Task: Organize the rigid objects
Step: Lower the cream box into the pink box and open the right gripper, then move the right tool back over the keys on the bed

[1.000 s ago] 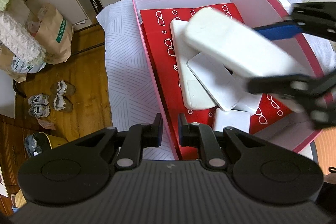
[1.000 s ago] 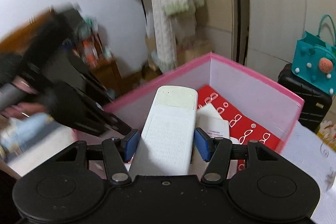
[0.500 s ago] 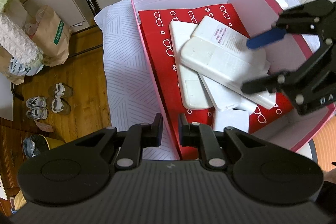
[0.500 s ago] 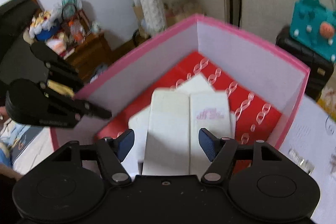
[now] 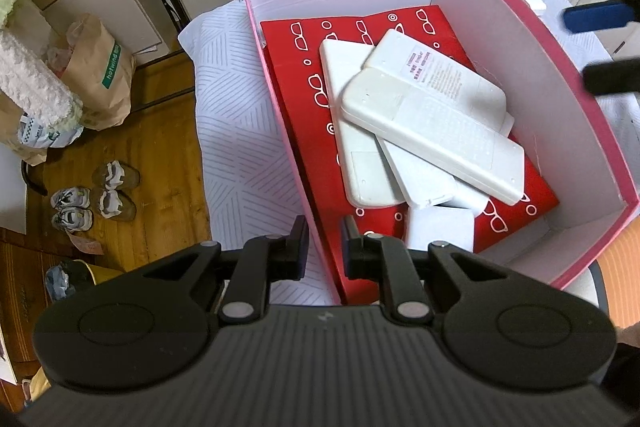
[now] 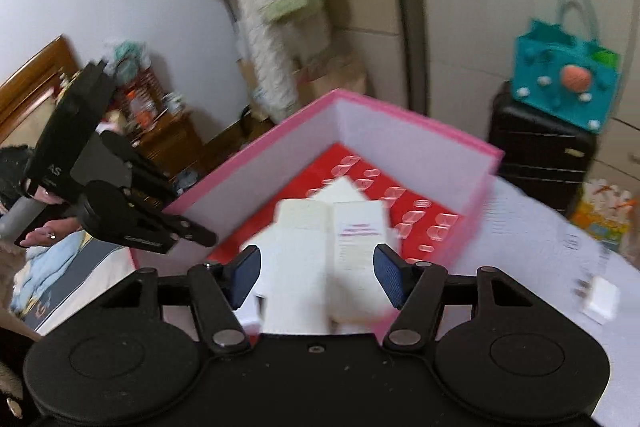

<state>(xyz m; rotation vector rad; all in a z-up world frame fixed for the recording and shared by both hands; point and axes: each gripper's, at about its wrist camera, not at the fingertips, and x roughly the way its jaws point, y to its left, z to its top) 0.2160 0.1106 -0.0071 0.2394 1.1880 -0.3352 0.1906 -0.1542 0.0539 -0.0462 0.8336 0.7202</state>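
Observation:
A pink box [image 5: 276,99] with white inner walls holds a red glasses-print box [image 5: 304,131] and several white remote controls piled on it. The top remote [image 5: 432,131] lies face down across the pile. My left gripper [image 5: 323,247] is shut on the pink box's near left wall. My right gripper [image 6: 318,273] is open and empty, drawn back above the box's right side; the remotes [image 6: 312,239] show blurred between its fingers. One blue pad of the right gripper [image 5: 596,19] shows at the left wrist view's right edge.
The box sits on a white patterned cloth [image 5: 240,147]. A small white charger [image 6: 600,297] lies on the cloth right of the box. A black suitcase [image 6: 536,155] with a teal bag stands behind. Wooden floor with shoes [image 5: 92,199] and paper bags lies to the left.
My right gripper opened and let go of the white remote, which now lies on the pile in the box. The right gripper then pulled back and up to the right.

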